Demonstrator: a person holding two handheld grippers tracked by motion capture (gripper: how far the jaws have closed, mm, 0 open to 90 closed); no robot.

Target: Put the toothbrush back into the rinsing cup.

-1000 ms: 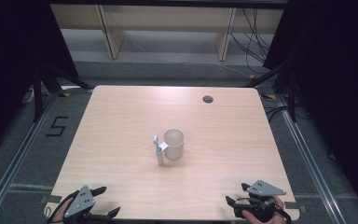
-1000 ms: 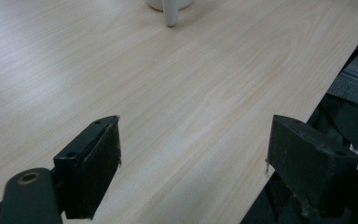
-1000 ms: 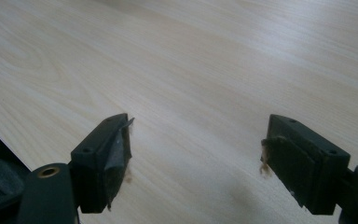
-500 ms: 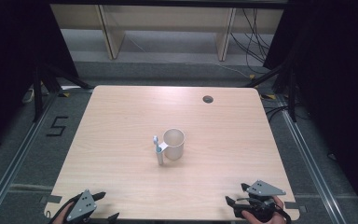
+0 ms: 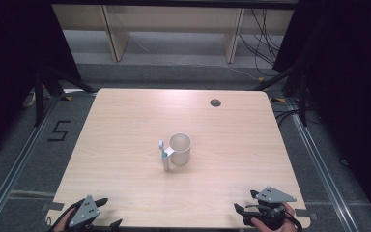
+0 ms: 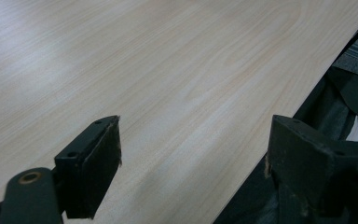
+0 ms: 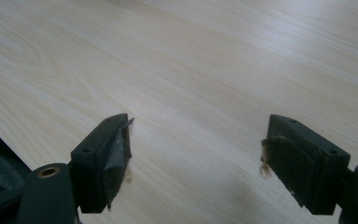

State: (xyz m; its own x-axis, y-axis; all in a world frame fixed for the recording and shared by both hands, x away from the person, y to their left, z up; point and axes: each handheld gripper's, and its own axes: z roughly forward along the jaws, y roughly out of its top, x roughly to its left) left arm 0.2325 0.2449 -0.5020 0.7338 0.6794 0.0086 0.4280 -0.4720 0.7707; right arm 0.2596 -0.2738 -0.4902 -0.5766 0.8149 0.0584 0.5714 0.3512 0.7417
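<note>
Standing mid-table, cup (image 5: 180, 149) well apart from either claw

Your pale, wood-grained table (image 5: 125, 125) carries a white cup (image 5: 180, 149); near you, both black grippers wear grey plates.

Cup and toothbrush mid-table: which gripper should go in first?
Probably the right gripper: it sits fully over the table's near edge, jaws open. The left gripper hangs partly off that edge. The toothbrush leans on the cup's left side, so the left would suit the brush.
</note>
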